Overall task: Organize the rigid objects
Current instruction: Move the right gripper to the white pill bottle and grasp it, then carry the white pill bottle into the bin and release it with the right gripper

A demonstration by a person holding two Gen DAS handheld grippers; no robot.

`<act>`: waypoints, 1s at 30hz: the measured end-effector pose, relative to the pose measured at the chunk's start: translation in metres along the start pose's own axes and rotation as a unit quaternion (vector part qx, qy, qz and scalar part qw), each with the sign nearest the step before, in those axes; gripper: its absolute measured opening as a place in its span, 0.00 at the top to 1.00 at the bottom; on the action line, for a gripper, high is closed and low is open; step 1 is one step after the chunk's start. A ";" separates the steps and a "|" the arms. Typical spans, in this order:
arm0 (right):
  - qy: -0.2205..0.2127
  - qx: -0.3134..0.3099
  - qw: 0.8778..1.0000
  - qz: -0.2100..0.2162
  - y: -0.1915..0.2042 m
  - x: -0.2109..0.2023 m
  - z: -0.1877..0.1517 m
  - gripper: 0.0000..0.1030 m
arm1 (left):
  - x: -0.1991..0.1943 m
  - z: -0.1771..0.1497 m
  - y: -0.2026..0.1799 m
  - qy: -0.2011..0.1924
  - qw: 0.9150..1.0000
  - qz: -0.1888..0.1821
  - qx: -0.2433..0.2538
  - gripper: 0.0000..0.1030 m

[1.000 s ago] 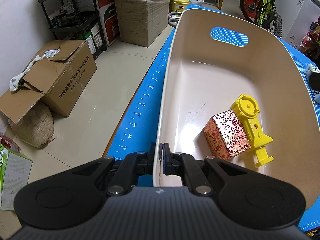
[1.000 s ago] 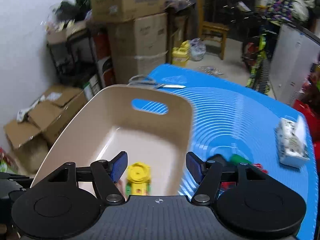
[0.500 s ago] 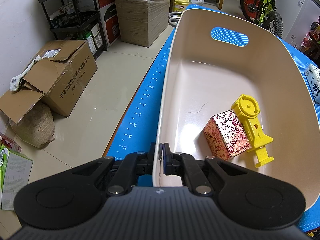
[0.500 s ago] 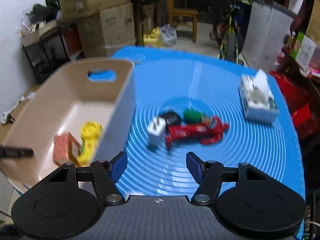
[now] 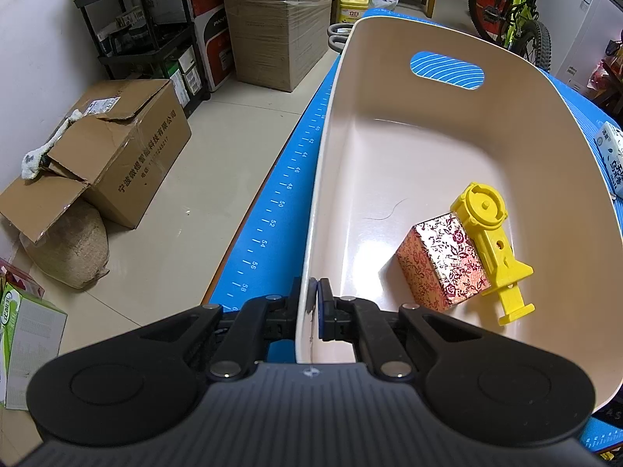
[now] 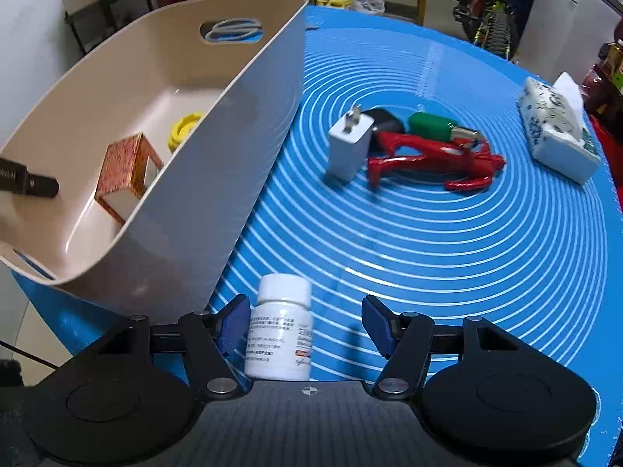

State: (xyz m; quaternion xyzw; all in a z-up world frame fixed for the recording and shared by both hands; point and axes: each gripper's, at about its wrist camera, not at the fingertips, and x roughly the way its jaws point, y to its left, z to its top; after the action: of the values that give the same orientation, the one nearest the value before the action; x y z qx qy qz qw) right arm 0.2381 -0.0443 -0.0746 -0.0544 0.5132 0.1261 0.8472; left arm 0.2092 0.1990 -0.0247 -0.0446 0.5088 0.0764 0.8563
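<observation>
A beige bin (image 5: 323, 163) stands on the blue mat, and my left gripper (image 5: 313, 303) is shut on its near rim. Inside lie a floral box (image 5: 440, 260) and a yellow plastic part (image 5: 490, 241). In the right wrist view the bin wall (image 6: 218, 148) is at the left. A white pill bottle (image 6: 282, 334) stands upright between the closing jaws of my right gripper (image 6: 305, 323), close to the left pad, with a gap to the right pad. Farther on the mat lie a white charger (image 6: 350, 148), a red tool (image 6: 432, 159), a green piece (image 6: 432, 124) and a black piece (image 6: 383, 118).
A tissue pack (image 6: 557, 128) sits at the mat's right edge. Scissors handles (image 5: 338, 37) poke out behind the bin. The table's left edge (image 5: 272, 210) drops to a floor with cardboard boxes (image 5: 124, 148) and shelving.
My right gripper swung from over the bin down to the mat and now straddles the white bottle, jaws slightly narrower. The left gripper and the bin have not moved.
</observation>
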 end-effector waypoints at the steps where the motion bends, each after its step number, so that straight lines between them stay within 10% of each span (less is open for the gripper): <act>1: 0.004 -0.002 1.000 0.003 0.001 0.003 0.000 0.36 | 0.000 0.000 -0.001 0.000 1.000 0.000 0.000 0.92; 6: 0.012 -0.005 1.000 0.016 0.004 0.008 0.001 0.58 | 0.000 0.000 0.000 0.000 1.000 0.000 0.000 0.92; 30: -0.183 -0.029 0.983 -0.009 0.043 -0.072 0.107 0.57 | 0.001 0.000 -0.001 0.000 1.000 0.000 0.000 0.92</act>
State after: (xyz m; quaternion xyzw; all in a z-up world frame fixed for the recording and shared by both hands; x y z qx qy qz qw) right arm 0.2862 0.0097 0.0410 -0.0600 0.3453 0.1410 0.9259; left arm 0.2098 0.1982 -0.0254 -0.0448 0.5088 0.0766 0.8563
